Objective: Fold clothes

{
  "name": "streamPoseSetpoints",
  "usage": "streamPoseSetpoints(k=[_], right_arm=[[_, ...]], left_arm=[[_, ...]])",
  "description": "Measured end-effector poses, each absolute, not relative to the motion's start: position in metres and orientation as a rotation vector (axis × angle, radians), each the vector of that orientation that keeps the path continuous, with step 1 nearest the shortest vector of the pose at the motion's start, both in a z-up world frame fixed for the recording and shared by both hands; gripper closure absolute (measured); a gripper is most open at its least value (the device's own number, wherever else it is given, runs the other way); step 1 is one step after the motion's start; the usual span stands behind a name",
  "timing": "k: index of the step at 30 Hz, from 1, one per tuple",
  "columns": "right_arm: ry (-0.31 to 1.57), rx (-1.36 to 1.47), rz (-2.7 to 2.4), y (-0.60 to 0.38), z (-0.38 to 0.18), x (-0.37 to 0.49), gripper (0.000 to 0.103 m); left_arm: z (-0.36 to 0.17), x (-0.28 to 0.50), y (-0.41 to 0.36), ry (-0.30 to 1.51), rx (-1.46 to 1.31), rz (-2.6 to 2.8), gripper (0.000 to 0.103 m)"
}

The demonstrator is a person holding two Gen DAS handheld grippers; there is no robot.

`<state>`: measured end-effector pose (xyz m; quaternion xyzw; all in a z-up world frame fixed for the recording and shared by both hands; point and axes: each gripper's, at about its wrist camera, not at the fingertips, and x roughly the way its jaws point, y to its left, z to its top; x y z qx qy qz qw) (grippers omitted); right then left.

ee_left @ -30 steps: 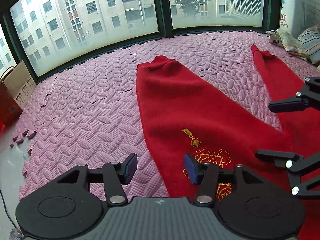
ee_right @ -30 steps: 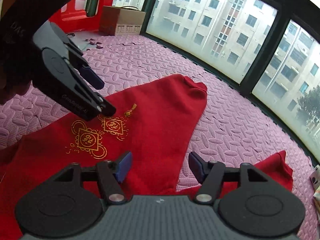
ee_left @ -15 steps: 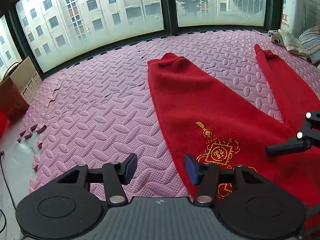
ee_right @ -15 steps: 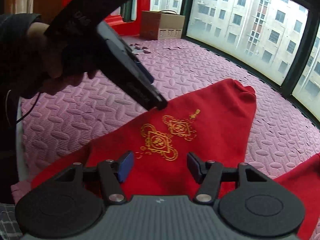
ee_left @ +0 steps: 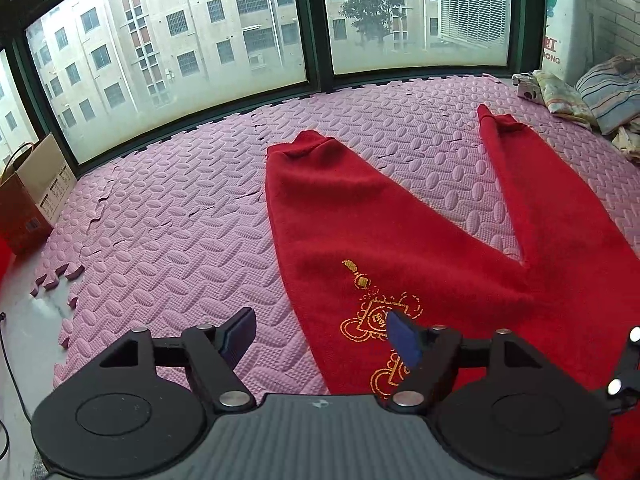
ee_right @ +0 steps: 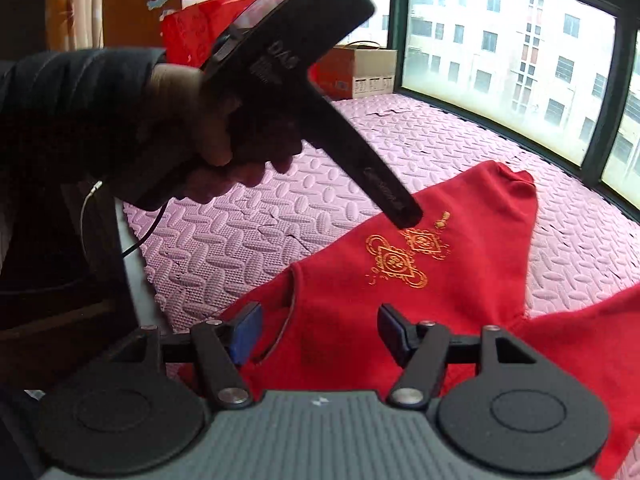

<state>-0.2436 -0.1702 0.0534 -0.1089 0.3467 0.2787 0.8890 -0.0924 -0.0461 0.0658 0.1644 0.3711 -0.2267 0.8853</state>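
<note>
One red garment, prob. trousers w/ gold embroidery on one leg, lies spread flat on the pink foam mat; its two legs fan out in a V toward the window, cuffs well apart. In the right wrist view a curved edge, perhaps a pocket opening or waistband, shows near the bottom of the cloth, though the fisheye makes it hard to tell which. No fold shows in either view, so the garment lies open, full length.

Left gripper hovers over the outer edge of the embroidered leg, jaws apart, nothing between them; one pad is above mat, the other above cloth. Right gripper hangs over the waist end, jaws also apart and empty. A hand in a dark sleeve holds the left tool.

Step in hand, as I judge: positioning for a grasp, w/ both tools low and near cloth edges. Next move calls for each gripper to pinch a single edge cleanly and lift evenly, so one leg can go over the other w/o bunching.
</note>
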Motion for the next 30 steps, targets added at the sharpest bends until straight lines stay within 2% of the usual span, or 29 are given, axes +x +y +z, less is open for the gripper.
streamPoseSetpoints(k=[5,8,13,24,28,30], right_arm=[[0.729,-0.156,0.432,-0.222,0.062,-0.262,0.036],[0.756,-0.123,0.335,-0.250,0.057,-0.272,0.036],[0.822,-0.051,0.237,-0.287,0.040,-0.289,0.035],[0.786,0.071,0.113,-0.348,0.055,-0.289,0.034],[0.783,0.121,0.030,-0.373,0.056,-0.271,0.035],[0.788,0.166,0.005,-0.387,0.055,-0.259,0.039]], left_arm=[[0.075,-0.110,-0.053,0.753,0.315,-0.497,0.014],[0.080,-0.124,-0.061,0.740,0.305,-0.529,0.012],[0.087,-0.157,-0.086,0.723,0.298,-0.636,0.012],[0.082,-0.250,-0.148,0.677,0.386,-1.018,0.012],[0.069,-0.276,-0.174,0.649,0.482,-1.104,0.014],[0.060,-0.283,-0.185,0.639,0.527,-1.117,0.019]])
